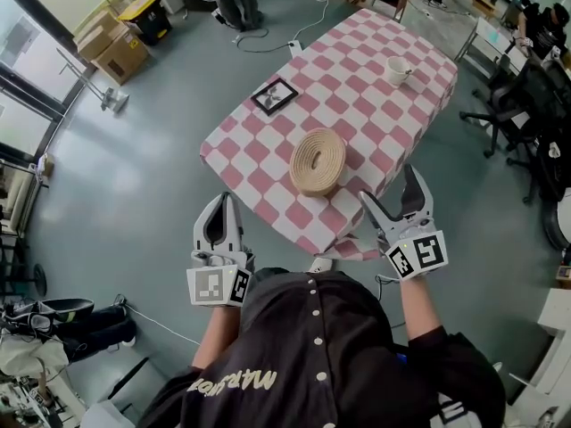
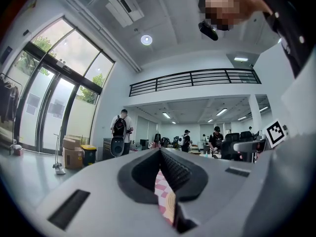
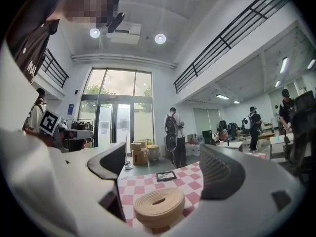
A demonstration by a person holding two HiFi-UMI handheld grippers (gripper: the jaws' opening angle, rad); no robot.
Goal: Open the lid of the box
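Left tongs [image 1: 223, 205] pinched narrow, right tongs [image 1: 390, 193] spread wide, both short of the counter's [image 1: 357, 69] near edge; next, reach the unopened round box [image 1: 318, 160].

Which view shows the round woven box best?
Head view: the whole round woven box shows from above, unobstructed, on the checked table. Right gripper view shows it close, side-on, inside the open right claw, base cut off. Left gripper view gives only a sliver through the shut left claw.
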